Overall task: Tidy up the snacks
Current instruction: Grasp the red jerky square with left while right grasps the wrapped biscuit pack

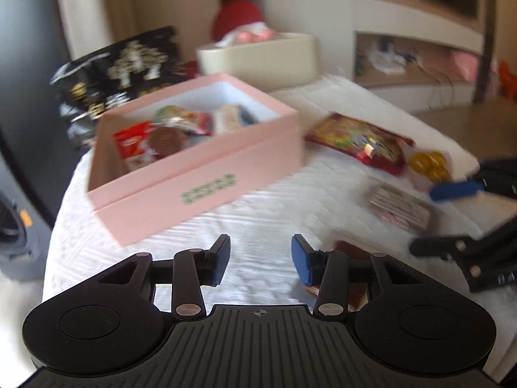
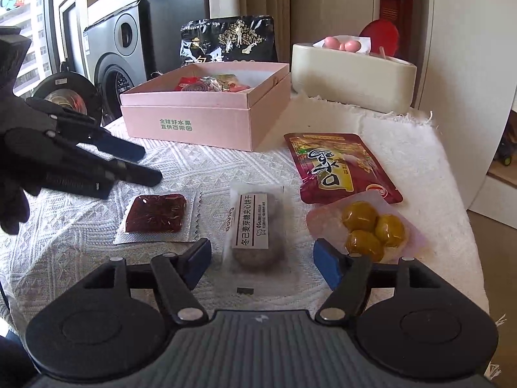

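Snack sorting on the white-clothed bench [image 2: 404,148], pink box [image 2: 206,119] about half full.

Taking the pink box as the landmark: it's open at the back of the cloth with a few wrapped snacks already inside. In front of it four packs lie in a loose row: a dark red slab in a clear wrapper [image 2: 156,218] to its front left, a biscuit pack with a white label [image 2: 255,223] straight in front, and a red pouch [image 2: 339,165] and a pack of three yellow balls [image 2: 374,226] off to its front right. The right gripper [image 2: 263,263] has its fingers spread wide either side of the biscuit pack's near end, not pressing on it. The left gripper [image 1: 261,260] sits in front of the box, fingers apart over bare cloth, nothing between them. Behind the box are a black bag [image 2: 229,40] and a cream tub [image 2: 352,74].
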`<control>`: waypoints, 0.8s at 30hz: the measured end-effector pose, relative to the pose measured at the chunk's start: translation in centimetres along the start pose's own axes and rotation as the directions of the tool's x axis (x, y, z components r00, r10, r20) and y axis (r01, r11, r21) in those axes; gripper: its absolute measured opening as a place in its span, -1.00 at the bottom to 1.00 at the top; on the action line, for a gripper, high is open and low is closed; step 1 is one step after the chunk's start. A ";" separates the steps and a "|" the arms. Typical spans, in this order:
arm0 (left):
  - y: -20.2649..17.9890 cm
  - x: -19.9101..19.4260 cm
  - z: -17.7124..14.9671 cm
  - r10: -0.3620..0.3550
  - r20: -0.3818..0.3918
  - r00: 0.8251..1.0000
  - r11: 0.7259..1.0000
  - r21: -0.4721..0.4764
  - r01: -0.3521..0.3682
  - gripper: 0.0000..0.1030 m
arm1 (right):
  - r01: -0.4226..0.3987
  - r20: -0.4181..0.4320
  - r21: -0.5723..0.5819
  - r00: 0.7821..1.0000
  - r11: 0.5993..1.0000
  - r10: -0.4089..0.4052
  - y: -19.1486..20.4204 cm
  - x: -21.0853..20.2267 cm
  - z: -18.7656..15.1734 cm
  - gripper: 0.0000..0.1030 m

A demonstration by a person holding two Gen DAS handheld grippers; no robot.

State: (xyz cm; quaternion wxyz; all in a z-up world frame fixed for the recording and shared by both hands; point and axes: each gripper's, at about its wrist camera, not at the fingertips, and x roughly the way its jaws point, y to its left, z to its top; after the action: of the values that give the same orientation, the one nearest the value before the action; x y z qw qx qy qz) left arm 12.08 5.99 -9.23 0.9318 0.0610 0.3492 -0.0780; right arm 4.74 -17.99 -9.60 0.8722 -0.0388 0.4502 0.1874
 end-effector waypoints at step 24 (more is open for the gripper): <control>-4.5 0.6 -0.4 -0.248 -0.166 0.954 0.933 0.223 0.281 0.06 | -0.021 0.006 0.021 1.000 1.000 0.021 -0.3 0.0 -0.1 0.44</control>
State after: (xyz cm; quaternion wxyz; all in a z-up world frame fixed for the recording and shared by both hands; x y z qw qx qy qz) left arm 11.46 1.56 -10.16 0.8722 0.1327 0.4045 -0.2410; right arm 4.83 -18.32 -9.68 0.8718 -0.0245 0.4500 0.1919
